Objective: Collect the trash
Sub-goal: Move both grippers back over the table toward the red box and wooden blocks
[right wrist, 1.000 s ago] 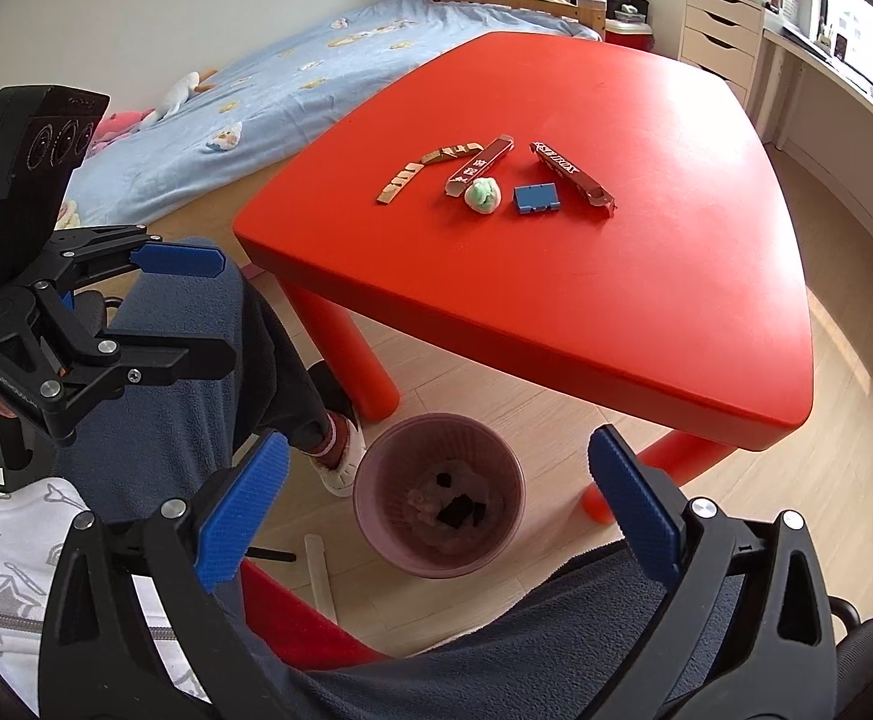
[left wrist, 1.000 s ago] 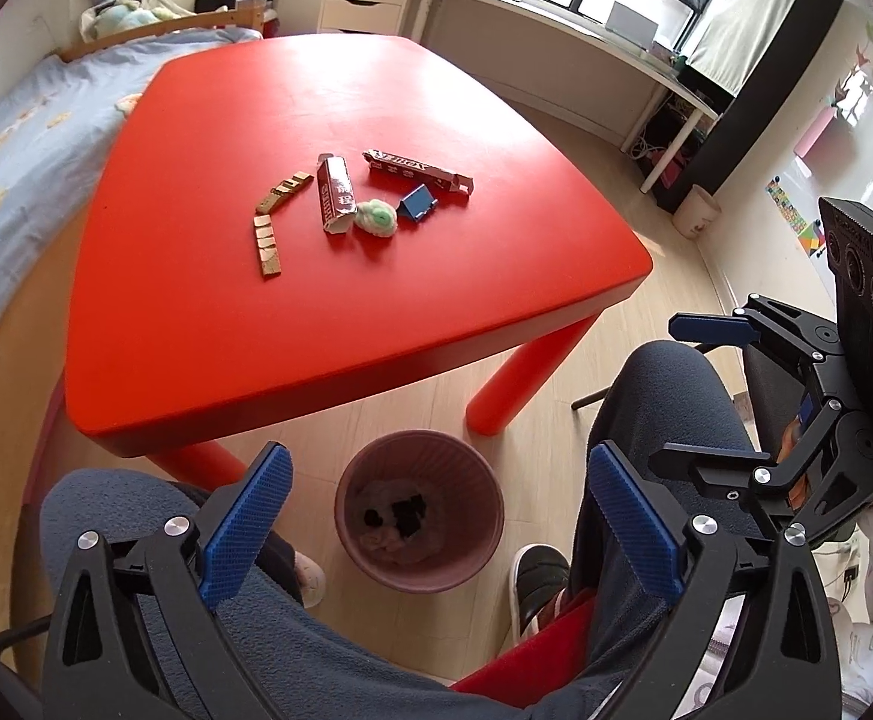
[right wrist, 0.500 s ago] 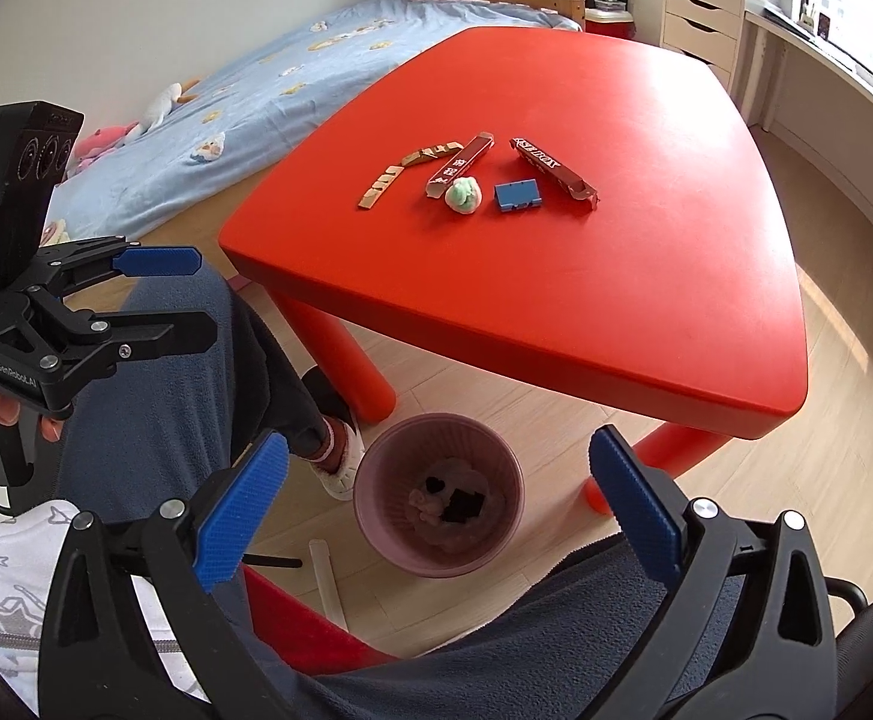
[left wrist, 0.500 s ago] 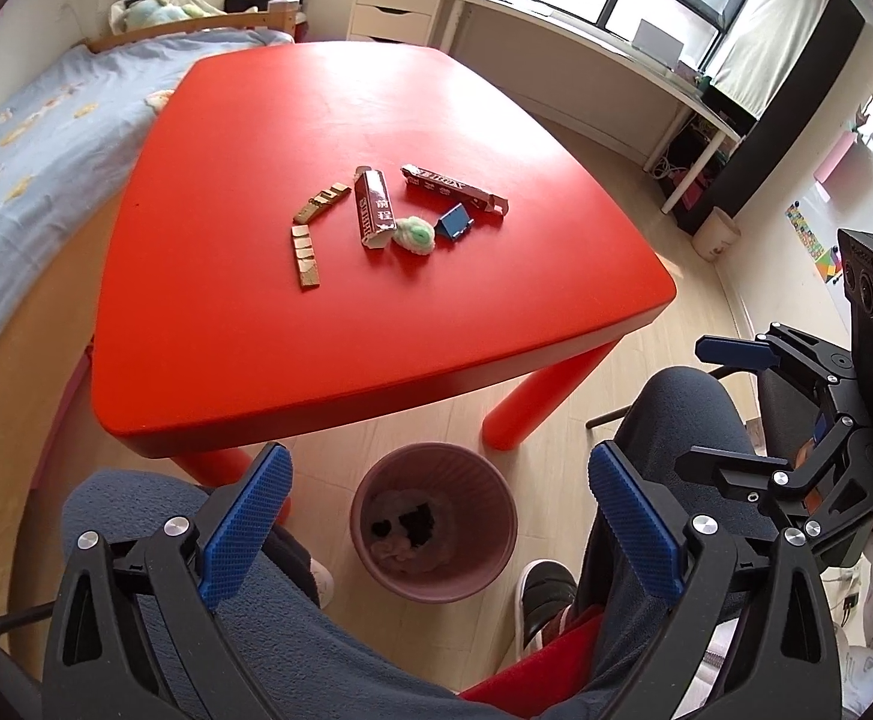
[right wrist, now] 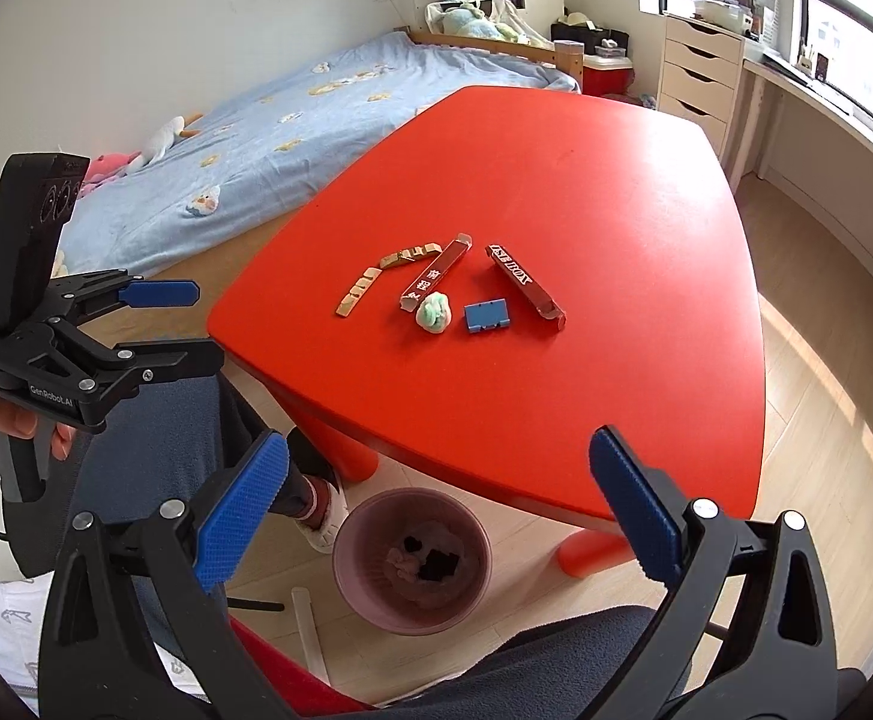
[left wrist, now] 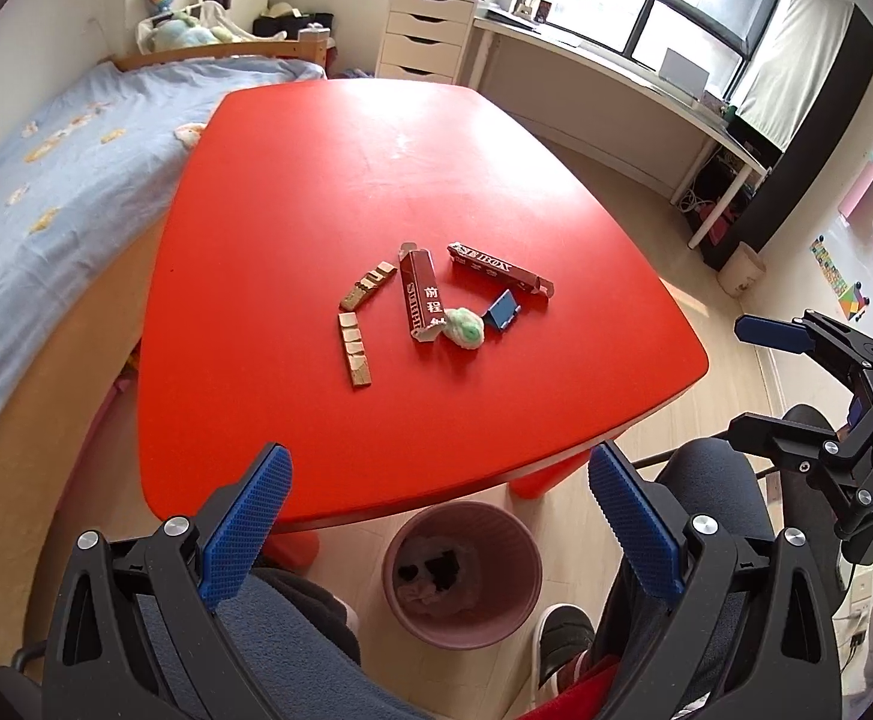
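On the red table [left wrist: 328, 192] [right wrist: 556, 192] lie two long red boxes [left wrist: 421, 297] [left wrist: 499, 268], a crumpled white-green wad [left wrist: 465, 329] [right wrist: 434, 312], a small blue piece [left wrist: 505, 312] [right wrist: 486, 317] and two strips of beige blocks [left wrist: 354, 348] [left wrist: 369, 285]. A pink bin [left wrist: 461, 573] [right wrist: 412, 558] with trash inside stands on the floor under the table's near edge. My left gripper [left wrist: 436, 534] [right wrist: 160, 324] is open and empty, above my lap. My right gripper [right wrist: 436, 534] [left wrist: 754, 384] is open and empty too.
A bed with a blue cover [left wrist: 34, 198] [right wrist: 292, 114] runs along the table's left side. A white drawer unit [left wrist: 427, 33] and a long desk [left wrist: 616, 84] stand by the windows. My knees and shoes sit beside the bin.
Both grippers have risen and tilted up, so the table and its items sit lower and closer in both views. Both stay open and empty.
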Motion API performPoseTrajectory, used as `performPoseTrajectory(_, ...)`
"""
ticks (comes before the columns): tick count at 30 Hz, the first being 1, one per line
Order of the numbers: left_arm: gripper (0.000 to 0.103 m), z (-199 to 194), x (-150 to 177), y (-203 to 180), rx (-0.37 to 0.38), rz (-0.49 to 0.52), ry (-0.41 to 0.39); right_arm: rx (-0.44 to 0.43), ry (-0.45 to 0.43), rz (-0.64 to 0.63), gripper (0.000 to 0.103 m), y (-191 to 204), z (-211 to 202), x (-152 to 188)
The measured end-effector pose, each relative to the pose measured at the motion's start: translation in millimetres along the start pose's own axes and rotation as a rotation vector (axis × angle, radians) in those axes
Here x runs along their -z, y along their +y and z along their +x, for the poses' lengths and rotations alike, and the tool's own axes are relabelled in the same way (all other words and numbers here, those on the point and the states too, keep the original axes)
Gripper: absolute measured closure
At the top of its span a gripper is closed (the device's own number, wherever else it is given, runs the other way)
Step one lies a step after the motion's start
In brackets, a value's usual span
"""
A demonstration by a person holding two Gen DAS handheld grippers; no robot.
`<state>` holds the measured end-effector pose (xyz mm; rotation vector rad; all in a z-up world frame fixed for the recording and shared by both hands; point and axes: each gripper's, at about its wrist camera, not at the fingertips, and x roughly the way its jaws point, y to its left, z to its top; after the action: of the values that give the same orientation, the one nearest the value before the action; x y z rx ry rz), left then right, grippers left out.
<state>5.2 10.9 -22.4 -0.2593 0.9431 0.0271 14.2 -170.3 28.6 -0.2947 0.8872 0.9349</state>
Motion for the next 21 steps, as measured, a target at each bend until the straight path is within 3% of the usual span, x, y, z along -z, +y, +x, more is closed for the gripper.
performPoseTrajectory(11, 0.008, 27, -39, 20, -0.077, -0.025, 0.024, 0.031, 0.018, -0.086, 0.004, -26, 36, -66)
performPoseTrajectory(21, 0.008, 73, -56, 41, -0.126, -0.075, 0.134, 0.032, 0.115, -0.143, 0.004, -50, 99, -105)
